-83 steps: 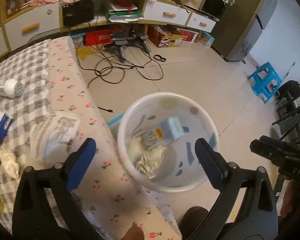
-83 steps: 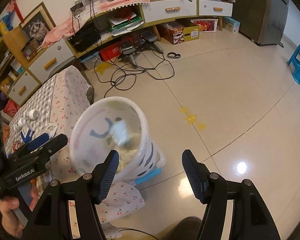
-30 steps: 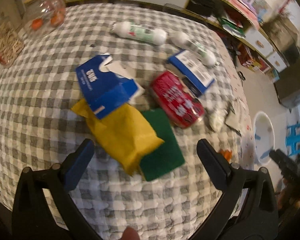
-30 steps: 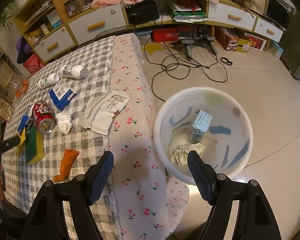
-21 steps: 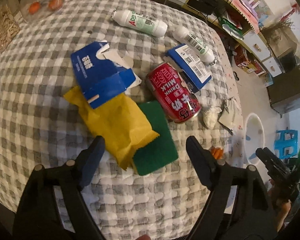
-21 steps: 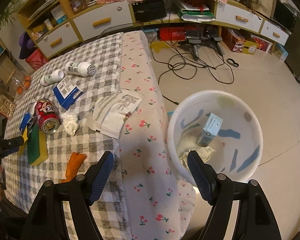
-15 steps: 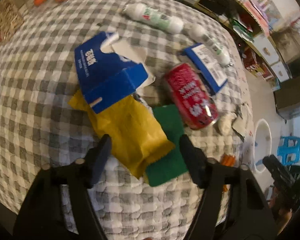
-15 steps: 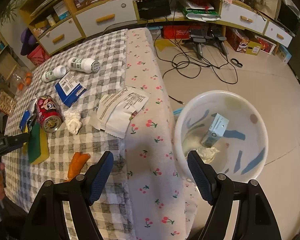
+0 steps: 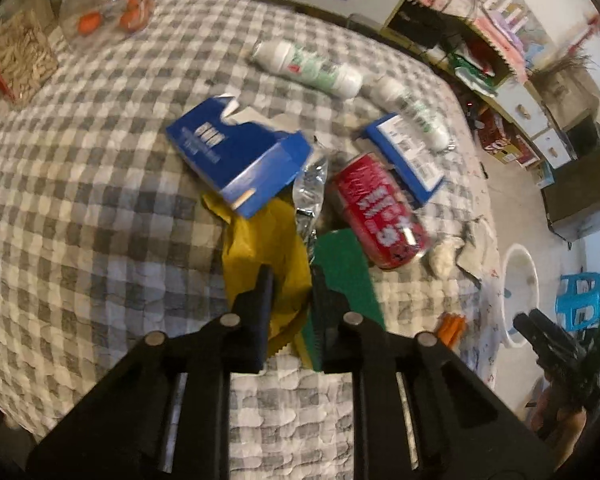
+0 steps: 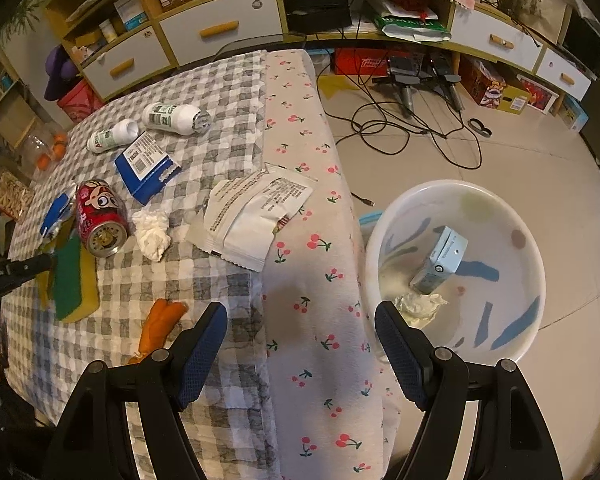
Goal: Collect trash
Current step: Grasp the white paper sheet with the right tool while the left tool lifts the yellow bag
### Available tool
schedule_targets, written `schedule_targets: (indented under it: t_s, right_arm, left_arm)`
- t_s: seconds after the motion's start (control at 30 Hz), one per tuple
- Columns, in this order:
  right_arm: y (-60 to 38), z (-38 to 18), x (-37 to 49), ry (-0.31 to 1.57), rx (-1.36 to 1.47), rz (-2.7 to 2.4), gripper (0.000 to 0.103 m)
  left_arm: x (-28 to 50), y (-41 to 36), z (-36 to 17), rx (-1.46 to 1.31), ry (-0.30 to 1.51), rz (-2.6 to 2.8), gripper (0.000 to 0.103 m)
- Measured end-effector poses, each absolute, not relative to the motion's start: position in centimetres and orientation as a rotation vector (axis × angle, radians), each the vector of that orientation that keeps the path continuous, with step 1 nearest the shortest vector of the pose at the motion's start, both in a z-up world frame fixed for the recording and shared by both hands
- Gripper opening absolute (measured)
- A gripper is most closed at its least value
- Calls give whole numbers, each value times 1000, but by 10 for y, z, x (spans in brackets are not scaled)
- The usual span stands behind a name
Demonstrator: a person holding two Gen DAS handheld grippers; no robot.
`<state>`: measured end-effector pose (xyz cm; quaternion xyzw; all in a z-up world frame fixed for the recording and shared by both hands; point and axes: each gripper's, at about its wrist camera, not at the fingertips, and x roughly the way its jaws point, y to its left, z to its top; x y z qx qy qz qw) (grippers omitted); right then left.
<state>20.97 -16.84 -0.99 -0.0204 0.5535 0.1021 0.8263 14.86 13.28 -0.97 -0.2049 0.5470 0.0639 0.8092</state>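
Checked tablecloth (image 10: 204, 292), red can (image 10: 100, 216), white wrapper (image 10: 252, 216), two bottles (image 10: 172, 116), tissue (image 10: 152, 234)

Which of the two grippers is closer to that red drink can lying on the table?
Left. The left gripper is shut on the yellow wrapper beside the red can; the right gripper hovers open at the table edge.

Left gripper (image 9: 290, 280) points steeply downward, jaws just closed to a narrow gap. Right gripper (image 10: 300, 344) also points steeply downward, jaws wide apart and empty.
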Motion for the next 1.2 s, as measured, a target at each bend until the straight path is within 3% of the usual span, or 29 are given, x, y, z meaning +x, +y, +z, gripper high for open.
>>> schedule_targets:
  t_s: [0.33, 0.83, 1.07, 1.2]
  right_arm:
    - [-150, -5, 226, 1170, 6, 238, 78]
    - [-111, -50, 272, 1266, 100, 237, 76]
    - [-103, -58, 279, 1266, 65, 203, 47]
    - [-106, -52, 275, 1253, 78, 215, 37]
  left_arm:
    - [143, 113, 20, -405, 1100, 44, 19]
    - [144, 131, 11, -462, 1120, 21, 19]
    - [140, 144, 17, -494, 1093, 37, 19]
    - [141, 141, 19, -495, 1086, 31, 19]
